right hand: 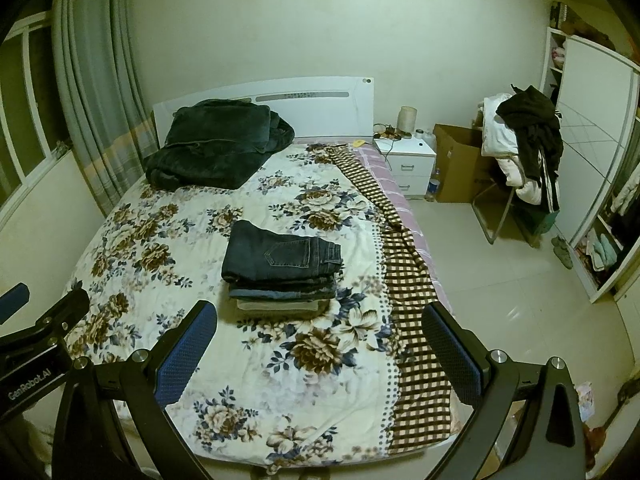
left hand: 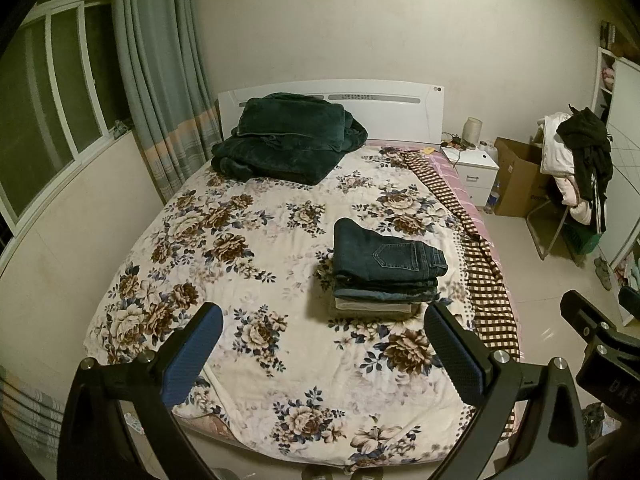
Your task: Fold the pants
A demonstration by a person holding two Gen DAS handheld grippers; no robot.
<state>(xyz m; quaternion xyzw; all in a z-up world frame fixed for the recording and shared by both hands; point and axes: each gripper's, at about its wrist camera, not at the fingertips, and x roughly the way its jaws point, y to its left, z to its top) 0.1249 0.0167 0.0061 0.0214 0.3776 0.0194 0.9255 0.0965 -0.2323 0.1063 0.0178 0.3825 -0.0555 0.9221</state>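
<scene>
A stack of folded pants [left hand: 386,270] [right hand: 280,266] rests on the floral bedspread [left hand: 224,264] [right hand: 160,240], right of the bed's middle. Dark blue jeans lie on top, back pocket up, with lighter folded pieces under them. My left gripper [left hand: 322,354] hangs open above the foot of the bed, short of the stack, and holds nothing. My right gripper [right hand: 320,354] is open too, also empty, with the stack just beyond its left finger. The right gripper's body [left hand: 600,344] shows at the right edge of the left wrist view.
A dark green blanket [left hand: 288,140] [right hand: 216,144] is heaped by the white headboard. A checked cloth [right hand: 412,300] runs along the bed's right side. Right of the bed are a white nightstand [right hand: 408,160], a cardboard box [right hand: 456,164], a clothes-laden chair [right hand: 524,152] and a wardrobe [right hand: 592,140].
</scene>
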